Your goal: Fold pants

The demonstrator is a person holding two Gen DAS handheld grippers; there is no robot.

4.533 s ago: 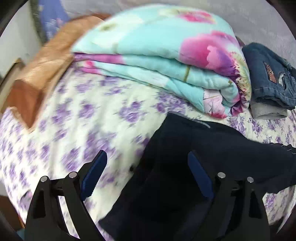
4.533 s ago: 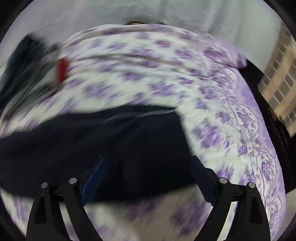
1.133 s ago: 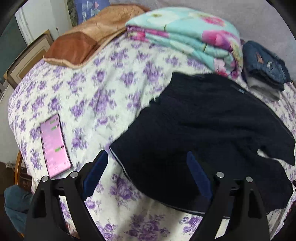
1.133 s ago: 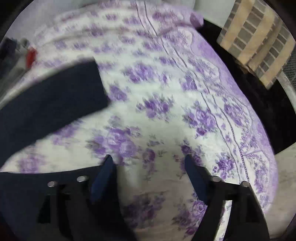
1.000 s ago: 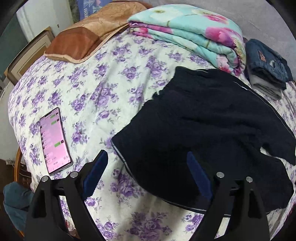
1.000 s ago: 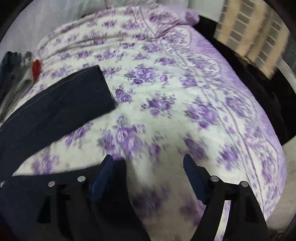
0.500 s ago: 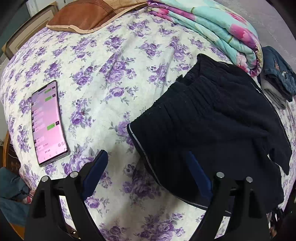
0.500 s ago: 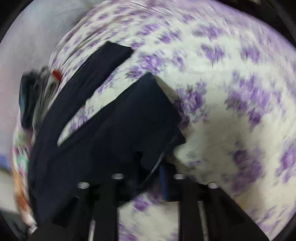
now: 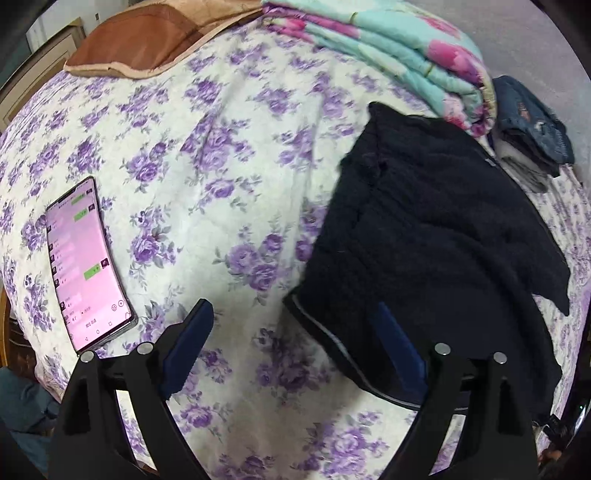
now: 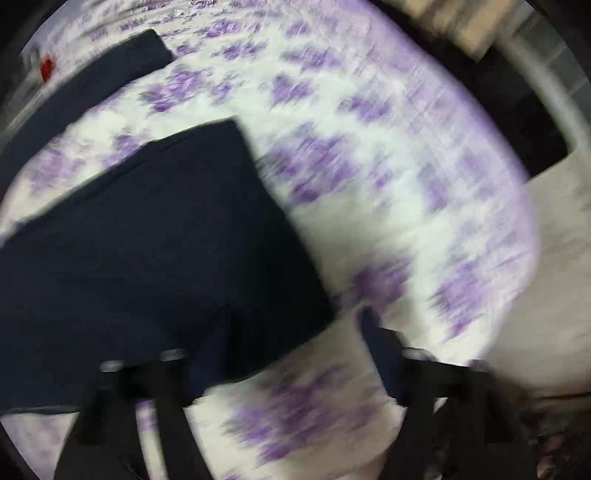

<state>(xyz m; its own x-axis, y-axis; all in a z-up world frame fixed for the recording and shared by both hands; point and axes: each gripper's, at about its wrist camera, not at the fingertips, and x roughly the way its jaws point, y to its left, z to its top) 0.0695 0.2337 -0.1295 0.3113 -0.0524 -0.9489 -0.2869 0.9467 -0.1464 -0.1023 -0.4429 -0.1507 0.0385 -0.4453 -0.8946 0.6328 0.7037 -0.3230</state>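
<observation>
Still early: dark pants (image 9: pixel 436 236) lying bunched on flowery bed (image 9: pixel 221 147). Left gripper (image 9: pixel 291 332) wide apart, holding nothing. Right gripper (image 10: pixel 291 332) just opening, empty. Next: grab waistband edge.

A bed (image 9: pixel 229 122) under a purple-flowered sheet, pale wall (image 9: pixel 517 33) behind it

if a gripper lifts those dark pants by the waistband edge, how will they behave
The dark pants look soft and floppy: they lie rumpled in loose folds on the bed sheet, so they would probably sag and drape. The knit-like fabric likely grips rather than slips.
</observation>
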